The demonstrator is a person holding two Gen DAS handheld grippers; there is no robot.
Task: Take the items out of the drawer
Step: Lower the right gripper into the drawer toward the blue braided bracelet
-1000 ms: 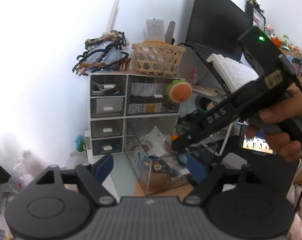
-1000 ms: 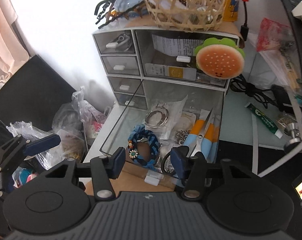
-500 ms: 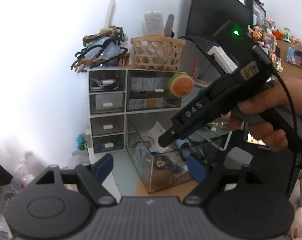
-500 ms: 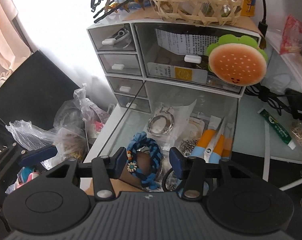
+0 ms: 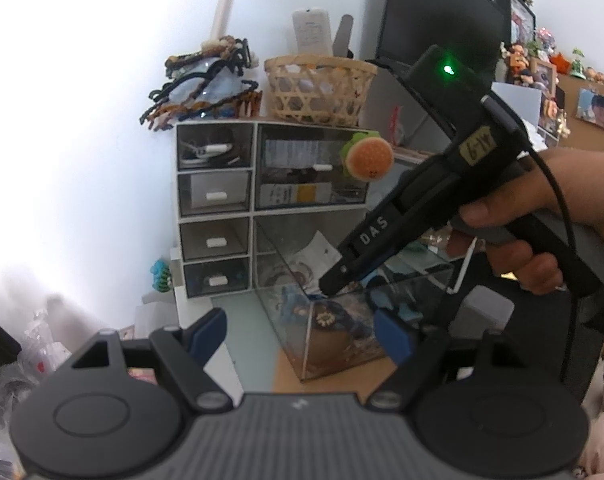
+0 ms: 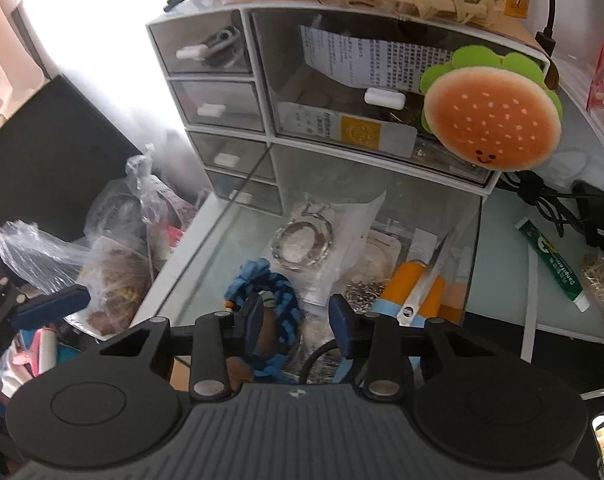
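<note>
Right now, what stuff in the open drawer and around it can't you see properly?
- Blue braided bracelet: right wrist view, its near part is hidden behind the right gripper.
- Scissors: right wrist view, handles cut off by the same gripper's body.
- Open drawer: left wrist view, its contents are blurred behind the clear wall and partly covered by the right gripper.
- Small closed drawers: left wrist view, contents too dim to tell.

Open from above: pulled-out drawer (image 6: 472,248), clear walls on both sides. Crowded floor inside: blue braided bracelet (image 6: 276,294), bagged ring (image 6: 304,244), scissors (image 6: 420,292) packed close together. Overhanging the back: burger plush (image 6: 492,120). Blocking the left flank: plastic bags (image 6: 114,236).
</note>
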